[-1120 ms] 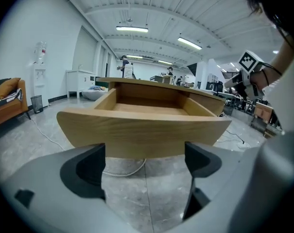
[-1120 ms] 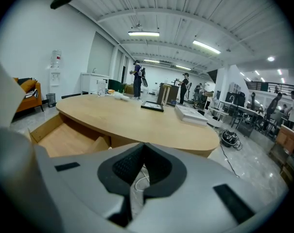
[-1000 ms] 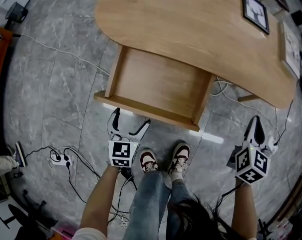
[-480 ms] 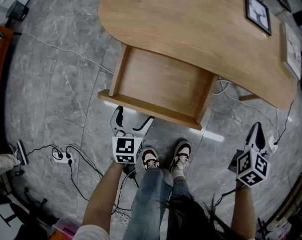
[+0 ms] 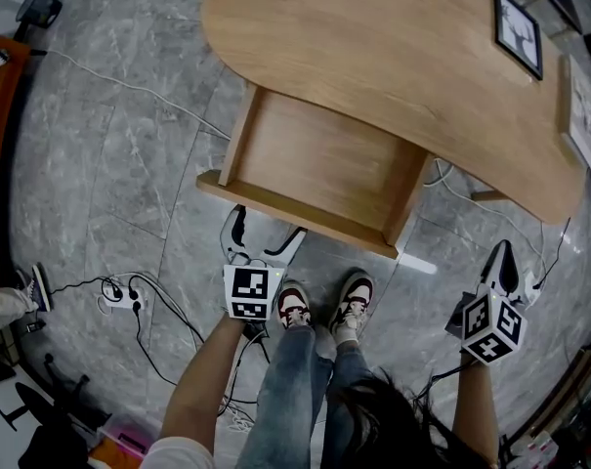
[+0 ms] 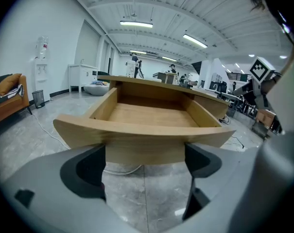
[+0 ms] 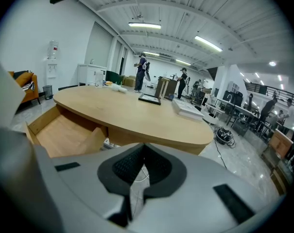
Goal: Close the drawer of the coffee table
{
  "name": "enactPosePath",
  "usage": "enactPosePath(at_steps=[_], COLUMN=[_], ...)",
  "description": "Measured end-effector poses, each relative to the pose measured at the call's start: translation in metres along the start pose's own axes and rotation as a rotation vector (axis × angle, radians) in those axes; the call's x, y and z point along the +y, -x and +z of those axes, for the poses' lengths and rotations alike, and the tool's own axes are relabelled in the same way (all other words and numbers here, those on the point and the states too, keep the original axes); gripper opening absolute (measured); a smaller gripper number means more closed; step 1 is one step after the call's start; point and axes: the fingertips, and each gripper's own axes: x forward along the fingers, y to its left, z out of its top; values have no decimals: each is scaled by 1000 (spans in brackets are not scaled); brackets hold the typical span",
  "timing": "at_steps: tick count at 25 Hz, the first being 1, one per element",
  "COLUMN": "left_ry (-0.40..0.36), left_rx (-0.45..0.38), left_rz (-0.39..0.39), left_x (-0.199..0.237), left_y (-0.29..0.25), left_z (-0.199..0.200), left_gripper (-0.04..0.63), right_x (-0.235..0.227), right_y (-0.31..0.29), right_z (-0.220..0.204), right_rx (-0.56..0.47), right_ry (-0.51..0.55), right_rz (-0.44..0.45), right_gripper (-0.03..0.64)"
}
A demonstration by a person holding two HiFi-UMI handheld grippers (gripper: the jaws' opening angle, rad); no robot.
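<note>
Open drawer [image 5: 324,164] of coffee table [image 5: 373,37] at 12 o'clock from left gripper [image 5: 269,225], released with jaws wide apart just before its front; right gripper [image 5: 504,254] at 4 o'clock in head view, clenched on nothing, well apart from drawer

The person wears blue jeans [image 5: 293,389], red-white-black sneakers [image 5: 291,311] and a white sleeve [image 5: 173,453]; the left gripper [image 5: 268,227] and right gripper [image 5: 503,252] bear black-and-white marker cubes [image 5: 253,292].
</note>
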Motion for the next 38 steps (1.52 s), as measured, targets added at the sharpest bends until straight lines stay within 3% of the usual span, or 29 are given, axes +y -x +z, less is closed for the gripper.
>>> enactPosePath(at_steps=[12,38], left_ry=[3,-6], left_rx=[73,15], left_rz=[3,57], left_x=[0,-5], left_y=[4,-7], left_z=[3,64], left_gripper=[506,495], right_x=[0,-27], right_y=[-21,-28], right_z=[18,14], right_rx=[22,64], right_ry=[0,-69], right_rz=[1,-43], right_gripper=[0,0])
